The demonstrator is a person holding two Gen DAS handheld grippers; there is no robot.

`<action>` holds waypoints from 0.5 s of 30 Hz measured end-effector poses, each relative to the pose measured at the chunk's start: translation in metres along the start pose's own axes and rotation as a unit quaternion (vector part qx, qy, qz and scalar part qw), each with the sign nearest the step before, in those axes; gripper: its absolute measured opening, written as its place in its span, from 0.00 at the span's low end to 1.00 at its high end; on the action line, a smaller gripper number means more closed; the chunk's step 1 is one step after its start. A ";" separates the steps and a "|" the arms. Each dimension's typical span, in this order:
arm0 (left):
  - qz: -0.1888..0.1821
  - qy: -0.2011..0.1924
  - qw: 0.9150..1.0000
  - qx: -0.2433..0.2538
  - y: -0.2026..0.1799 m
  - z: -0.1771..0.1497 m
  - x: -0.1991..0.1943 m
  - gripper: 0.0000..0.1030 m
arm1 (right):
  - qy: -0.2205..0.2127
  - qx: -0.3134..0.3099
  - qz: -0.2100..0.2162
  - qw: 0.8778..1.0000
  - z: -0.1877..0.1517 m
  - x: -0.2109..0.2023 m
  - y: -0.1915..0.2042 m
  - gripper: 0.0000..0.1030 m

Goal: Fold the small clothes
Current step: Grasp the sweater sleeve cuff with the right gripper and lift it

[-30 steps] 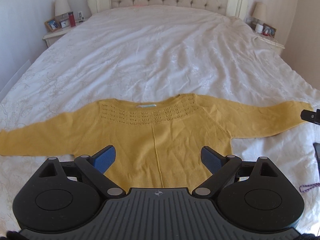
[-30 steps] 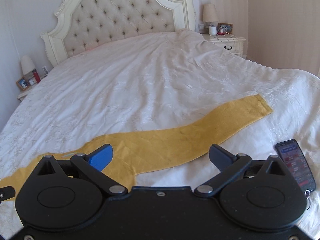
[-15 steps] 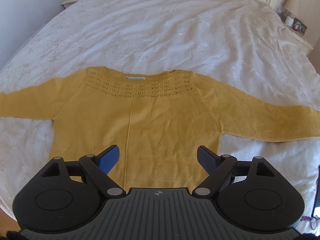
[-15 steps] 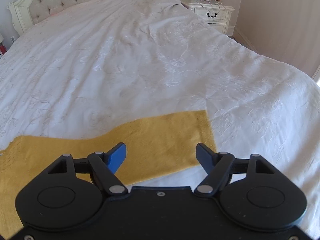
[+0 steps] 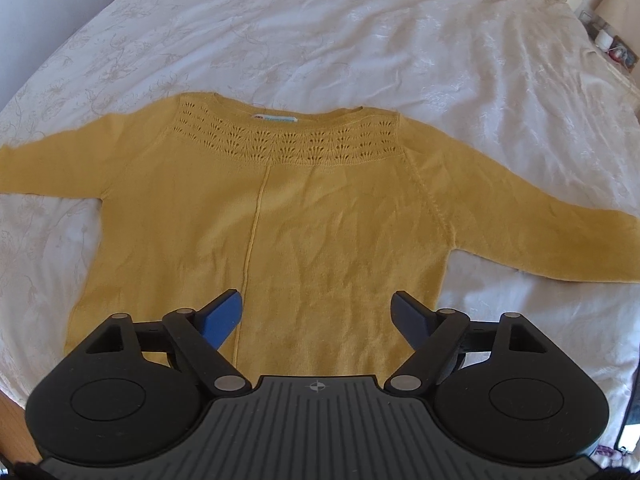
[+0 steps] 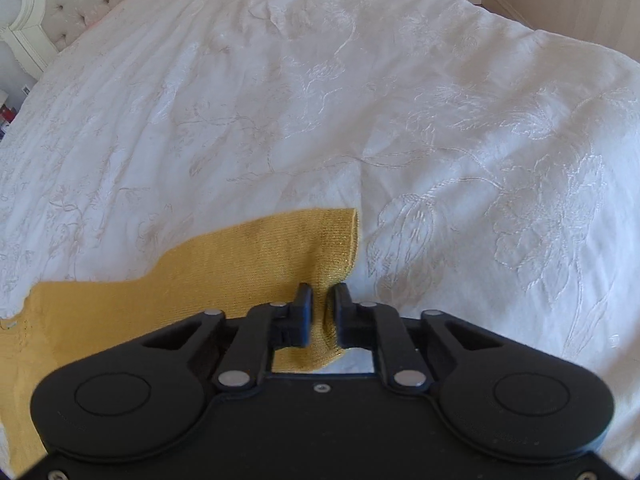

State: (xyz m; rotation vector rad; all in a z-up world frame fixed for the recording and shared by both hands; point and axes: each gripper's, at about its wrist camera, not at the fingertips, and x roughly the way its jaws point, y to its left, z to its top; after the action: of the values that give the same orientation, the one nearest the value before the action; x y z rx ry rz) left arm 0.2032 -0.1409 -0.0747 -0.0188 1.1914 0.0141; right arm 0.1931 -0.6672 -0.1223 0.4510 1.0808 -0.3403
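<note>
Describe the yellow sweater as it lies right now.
The yellow sweater is a fine knit with a lacy openwork yoke, a neck label and a centre seam. It lies flat, sleeves spread, on the white bedspread. The right gripper has just closed on the cuff, bunching it. The left gripper, open, hovers over the lower body.

Sweater [image 5: 320, 216] hem behind left gripper [image 5: 318, 312]
</note>
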 end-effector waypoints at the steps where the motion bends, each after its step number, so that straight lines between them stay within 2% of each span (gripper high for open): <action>1: -0.005 0.004 1.000 0.001 0.003 0.000 0.002 0.73 | -0.004 -0.005 -0.002 1.000 -0.001 -0.003 0.004 0.14; 4: -0.014 0.006 1.000 0.005 0.013 -0.001 0.006 0.71 | -0.021 -0.008 0.006 1.000 0.000 -0.020 0.021 0.14; 7: -0.022 0.000 1.000 0.013 0.027 0.000 0.012 0.71 | -0.043 -0.022 0.022 0.999 0.001 -0.041 0.055 0.14; 11: -0.048 0.002 0.999 0.015 0.056 0.003 0.019 0.71 | -0.066 -0.045 0.061 0.995 -0.004 -0.067 0.130 0.14; 15: -0.041 -0.010 0.999 0.032 0.096 0.006 0.019 0.71 | -0.072 -0.073 0.119 0.988 -0.015 -0.074 0.224 0.14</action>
State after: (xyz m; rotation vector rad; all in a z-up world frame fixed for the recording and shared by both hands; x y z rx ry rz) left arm 0.2142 -0.0450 -0.0912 -0.0123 1.1696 -0.0961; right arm 0.2563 -0.4633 -0.0203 0.4127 0.8938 -0.0798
